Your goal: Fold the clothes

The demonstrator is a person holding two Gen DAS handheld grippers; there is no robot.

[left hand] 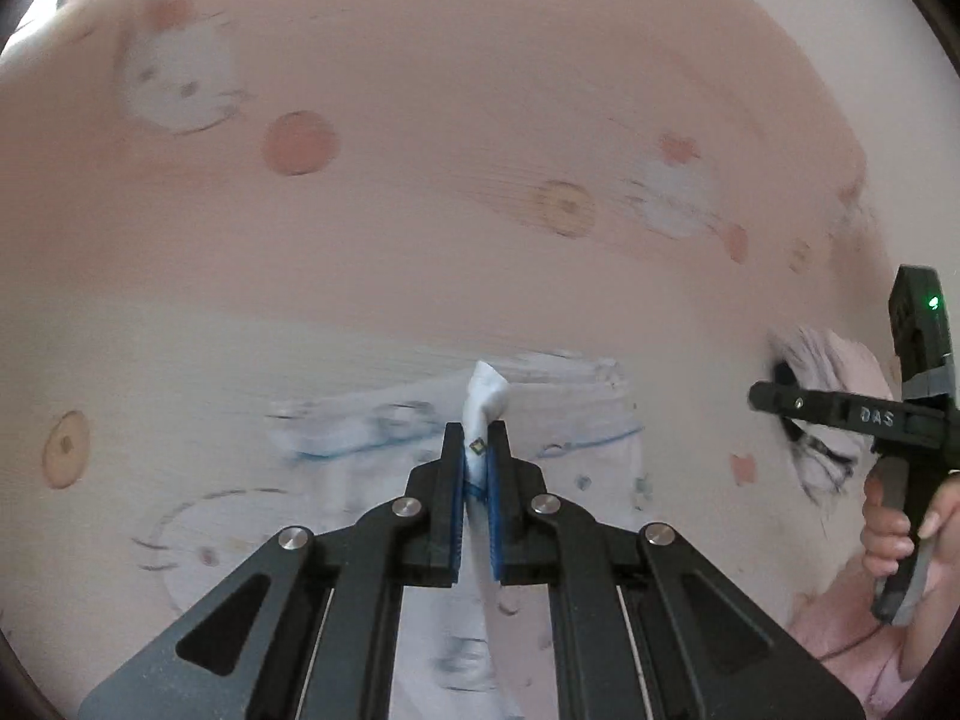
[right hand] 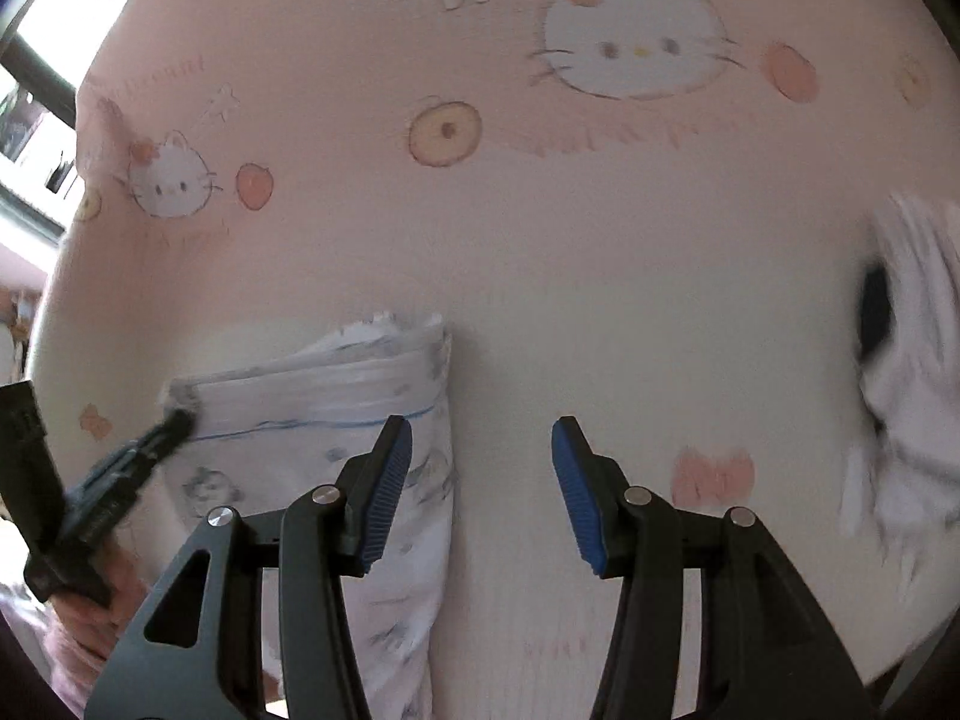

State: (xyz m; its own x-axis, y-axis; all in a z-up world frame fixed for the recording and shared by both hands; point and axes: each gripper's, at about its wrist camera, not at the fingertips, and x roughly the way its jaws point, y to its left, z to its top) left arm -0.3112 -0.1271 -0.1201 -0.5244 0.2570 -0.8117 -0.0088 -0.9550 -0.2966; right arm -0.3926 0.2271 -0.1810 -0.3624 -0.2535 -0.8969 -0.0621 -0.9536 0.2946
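You have two grippers in play: your left gripper [left hand: 477,462], with one white printed garment [right hand: 336,420] ahead of it, and your right gripper [right hand: 483,480], with one pink cartoon-cat bedsheet [right hand: 540,252] beneath it. Off to that gripper's right lies one more white garment [right hand: 912,372], blurred. That makes two garments.

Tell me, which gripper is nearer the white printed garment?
Left. The left gripper pinches a corner of the white printed garment; the right gripper hangs open beside it.
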